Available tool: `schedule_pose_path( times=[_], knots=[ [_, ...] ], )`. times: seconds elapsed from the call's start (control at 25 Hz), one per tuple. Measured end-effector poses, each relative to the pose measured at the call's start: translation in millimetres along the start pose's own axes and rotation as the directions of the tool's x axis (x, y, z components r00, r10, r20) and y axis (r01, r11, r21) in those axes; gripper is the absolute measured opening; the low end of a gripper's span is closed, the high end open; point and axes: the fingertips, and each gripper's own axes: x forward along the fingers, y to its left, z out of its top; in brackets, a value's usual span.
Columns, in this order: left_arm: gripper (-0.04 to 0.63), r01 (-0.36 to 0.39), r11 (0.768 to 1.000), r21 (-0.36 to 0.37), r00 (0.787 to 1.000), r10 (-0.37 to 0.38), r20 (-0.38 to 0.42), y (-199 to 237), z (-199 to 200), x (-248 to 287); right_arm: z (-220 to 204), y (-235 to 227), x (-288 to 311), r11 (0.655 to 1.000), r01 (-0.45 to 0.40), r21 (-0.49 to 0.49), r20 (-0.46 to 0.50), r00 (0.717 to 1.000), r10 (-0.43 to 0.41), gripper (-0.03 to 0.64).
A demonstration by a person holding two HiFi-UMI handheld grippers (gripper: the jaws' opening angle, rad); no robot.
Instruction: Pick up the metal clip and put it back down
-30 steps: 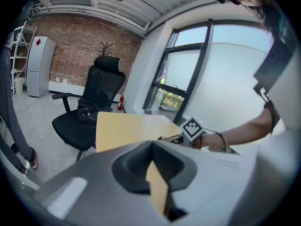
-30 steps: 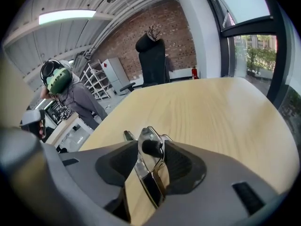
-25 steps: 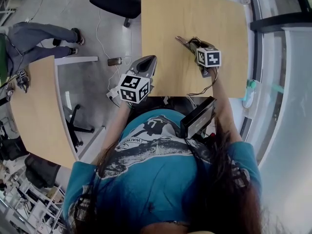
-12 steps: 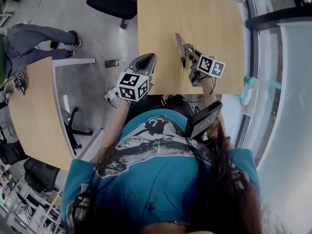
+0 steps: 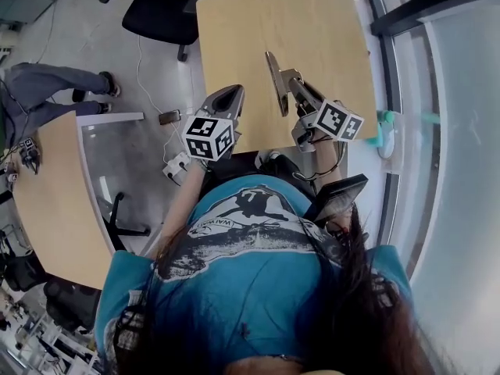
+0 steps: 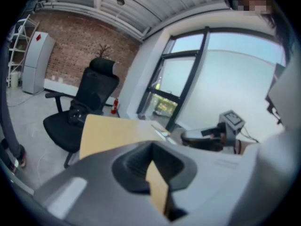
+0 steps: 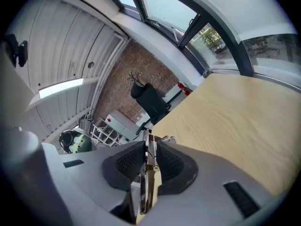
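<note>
Jaws of my right gripper (image 5: 295,84) have just been closing and pinch the metal clip (image 5: 273,76) above the wooden table (image 5: 312,22); my left gripper (image 5: 227,100), pressed together and empty, hangs at the table's near corner

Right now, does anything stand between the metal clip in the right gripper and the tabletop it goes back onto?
Nothing visible does: the right gripper holds the metal clip above the wooden table, bare underneath.

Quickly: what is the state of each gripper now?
Left gripper: closed, nothing between its jaws.
Right gripper: its jaws have just been closing and are now shut on the metal clip.
</note>
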Motion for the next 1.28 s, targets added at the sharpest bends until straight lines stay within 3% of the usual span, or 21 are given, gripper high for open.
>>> schedule_pose_path(
  times=[0.24, 0.52, 0.84, 1.28],
  knots=[
    [0.003, 0.033, 0.999, 0.029, 0.999, -0.034, 0.008, -25.3, 4.2, 13.4, 15.7, 17.2, -34.9, 0.999, -0.051, 0.018, 0.071, 0.996, 0.049, 0.078],
    [0.003, 0.045, 0.995, 0.085, 0.999, -0.045, 0.006, -45.5, 9.4, 19.5, 27.2, 8.4, -55.6, 0.998, -0.050, 0.035, 0.106, 0.993, 0.046, 0.044],
    [0.003, 0.011, 0.998, 0.061, 0.999, -0.014, 0.042, -43.2, 12.9, 17.4, 21.8, -9.1, -52.8, 0.999, -0.019, 0.044, 0.081, 0.997, 0.016, 0.038],
    [0.003, -0.023, 0.996, 0.085, 1.000, 0.023, 0.007, -31.1, 4.0, 12.6, 16.3, -19.4, -23.0, 1.000, -0.006, 0.013, 0.023, 1.000, 0.006, 0.038]
  ],
)
